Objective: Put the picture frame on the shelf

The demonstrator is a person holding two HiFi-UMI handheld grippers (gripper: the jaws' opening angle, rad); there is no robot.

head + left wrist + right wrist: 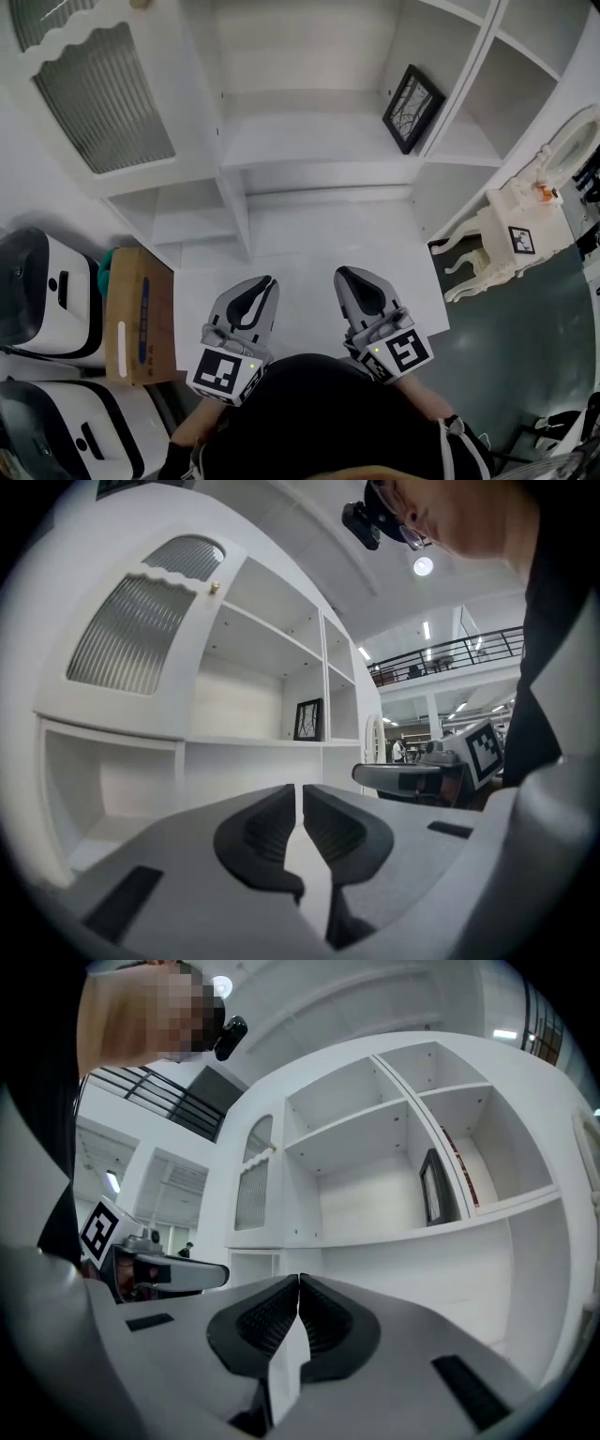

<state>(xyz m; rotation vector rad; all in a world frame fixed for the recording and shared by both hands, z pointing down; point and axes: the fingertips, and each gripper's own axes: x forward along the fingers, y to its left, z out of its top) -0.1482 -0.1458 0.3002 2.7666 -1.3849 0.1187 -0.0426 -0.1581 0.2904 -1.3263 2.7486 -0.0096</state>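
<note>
On the white shelf unit's [319, 141] wide middle shelf, the black picture frame [412, 106] is leaning against the right-hand partition. Well apart from it, the left tongs [270, 281] and right tongs [343, 275] are hovering side by side, both closed and gripping nothing.
</note>
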